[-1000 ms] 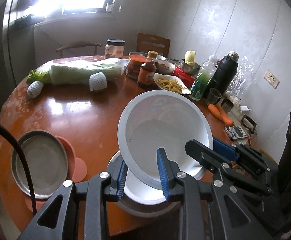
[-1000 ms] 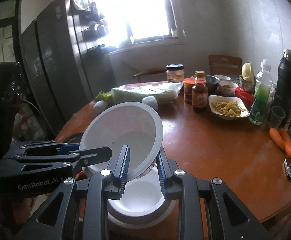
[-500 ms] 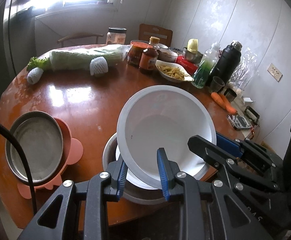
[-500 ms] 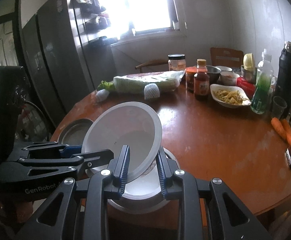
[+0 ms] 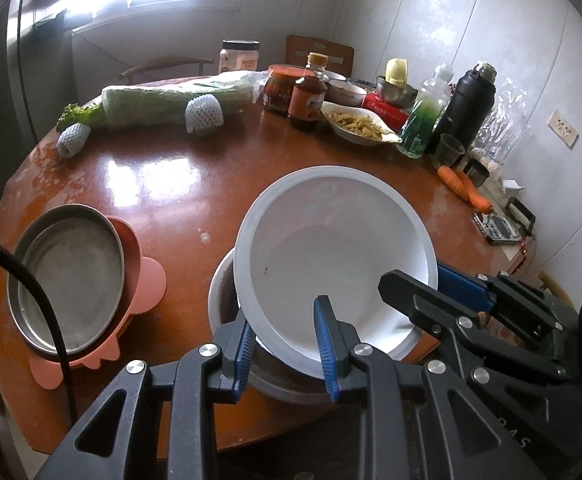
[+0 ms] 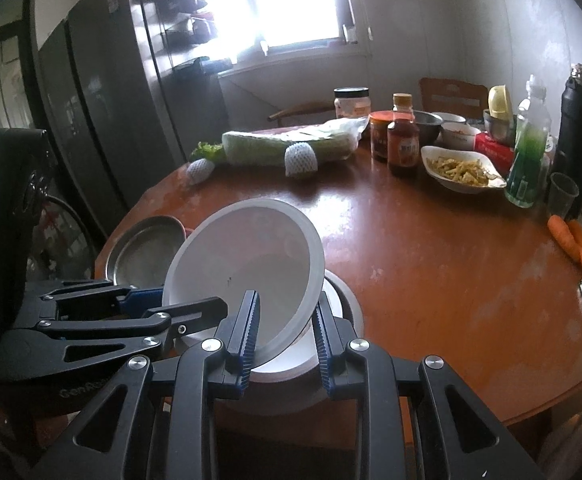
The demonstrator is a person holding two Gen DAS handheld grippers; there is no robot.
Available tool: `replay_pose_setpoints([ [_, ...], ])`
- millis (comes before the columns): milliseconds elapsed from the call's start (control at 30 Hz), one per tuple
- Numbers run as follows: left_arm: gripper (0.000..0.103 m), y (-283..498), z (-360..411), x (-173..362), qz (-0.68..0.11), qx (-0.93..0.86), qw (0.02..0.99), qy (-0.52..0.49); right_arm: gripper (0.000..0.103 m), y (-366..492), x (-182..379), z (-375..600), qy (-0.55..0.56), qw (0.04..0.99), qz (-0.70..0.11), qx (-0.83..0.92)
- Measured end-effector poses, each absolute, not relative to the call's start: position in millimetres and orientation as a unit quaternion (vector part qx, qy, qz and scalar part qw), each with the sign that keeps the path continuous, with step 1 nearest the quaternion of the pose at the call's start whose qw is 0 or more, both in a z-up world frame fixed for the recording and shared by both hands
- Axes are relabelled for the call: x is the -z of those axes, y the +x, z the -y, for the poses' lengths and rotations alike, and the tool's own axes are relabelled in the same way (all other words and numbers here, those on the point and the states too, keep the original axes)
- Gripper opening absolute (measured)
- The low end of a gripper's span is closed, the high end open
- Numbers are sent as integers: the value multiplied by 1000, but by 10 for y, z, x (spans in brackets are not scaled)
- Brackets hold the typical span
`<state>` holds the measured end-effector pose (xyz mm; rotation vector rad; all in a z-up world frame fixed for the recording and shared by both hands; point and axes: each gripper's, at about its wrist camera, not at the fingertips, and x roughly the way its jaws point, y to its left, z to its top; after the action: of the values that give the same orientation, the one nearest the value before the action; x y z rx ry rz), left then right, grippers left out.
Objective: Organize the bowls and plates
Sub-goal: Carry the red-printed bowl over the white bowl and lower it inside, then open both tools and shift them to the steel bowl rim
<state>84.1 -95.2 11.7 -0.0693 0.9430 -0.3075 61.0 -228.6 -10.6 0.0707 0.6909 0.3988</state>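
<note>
Lowered since a second ago, the white bowl [image 5: 335, 256] now tilts just above the grey bowl [image 5: 221, 292] near the table [image 5: 163, 184] edge — left gripper [image 5: 285, 350] and right gripper [image 6: 285, 330] both clenched on its rim — so nesting looks close.

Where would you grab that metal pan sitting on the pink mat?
Probably by its raised rim, on the side nearest the table edge. The metal pan lies flat and open on the pink mat, so one finger inside and one outside the upright wall, coming from above, looks safest. Both tools currently clamp the white bowl.
</note>
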Motion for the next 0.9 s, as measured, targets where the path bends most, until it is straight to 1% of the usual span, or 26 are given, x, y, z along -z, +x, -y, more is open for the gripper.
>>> replay_pose_setpoints([
  [900, 28, 859, 1006, 73, -464, 121, 877, -19, 28, 675, 338, 2240, 26, 911, -365, -189],
])
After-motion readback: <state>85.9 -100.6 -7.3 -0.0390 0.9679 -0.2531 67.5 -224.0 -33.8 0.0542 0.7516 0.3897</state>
